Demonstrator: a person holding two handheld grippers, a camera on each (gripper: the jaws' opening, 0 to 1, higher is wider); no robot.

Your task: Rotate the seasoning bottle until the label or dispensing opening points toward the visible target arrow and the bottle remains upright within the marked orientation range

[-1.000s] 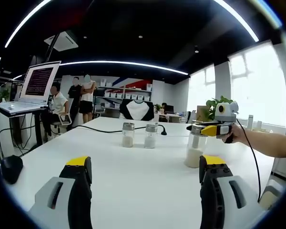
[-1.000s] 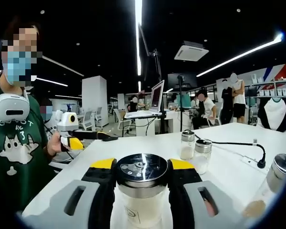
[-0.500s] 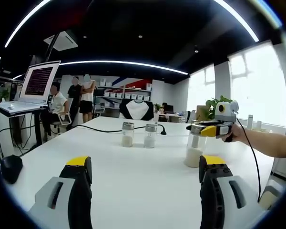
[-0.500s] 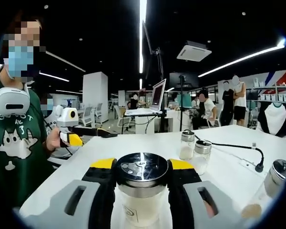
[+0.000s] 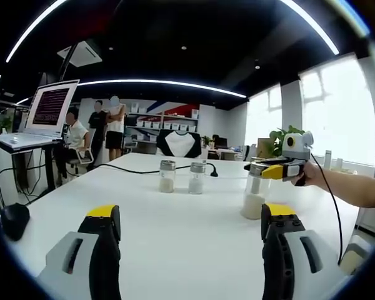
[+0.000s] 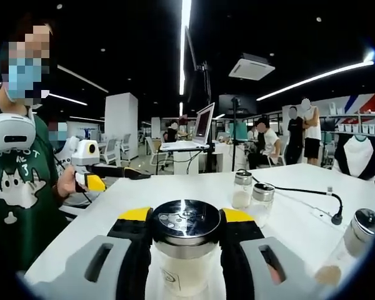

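Note:
A clear seasoning bottle (image 6: 186, 262) with a shiny metal shaker lid and white powder inside stands upright on the white table (image 6: 300, 228). My right gripper (image 6: 186, 224) is shut on it just under the lid. In the left gripper view the same bottle (image 5: 255, 197) stands at the right, with the right gripper (image 5: 262, 169) clamped at its neck and a person's forearm behind it. My left gripper (image 5: 190, 219) hovers open over the bare table (image 5: 175, 219), nothing between its jaws. It shows again as the left gripper (image 6: 103, 178) held in a hand.
Two more shaker bottles (image 5: 167, 176) (image 5: 197, 177) stand side by side mid-table, with a black cable (image 5: 131, 169) running behind them. Another bottle (image 6: 356, 237) stands at the right. A laptop on a stand (image 5: 40, 119) and several people are beyond the table.
The right gripper view has shifted slightly: background things slid a little left, the bottle still held between the jaws. The left gripper has not moved.

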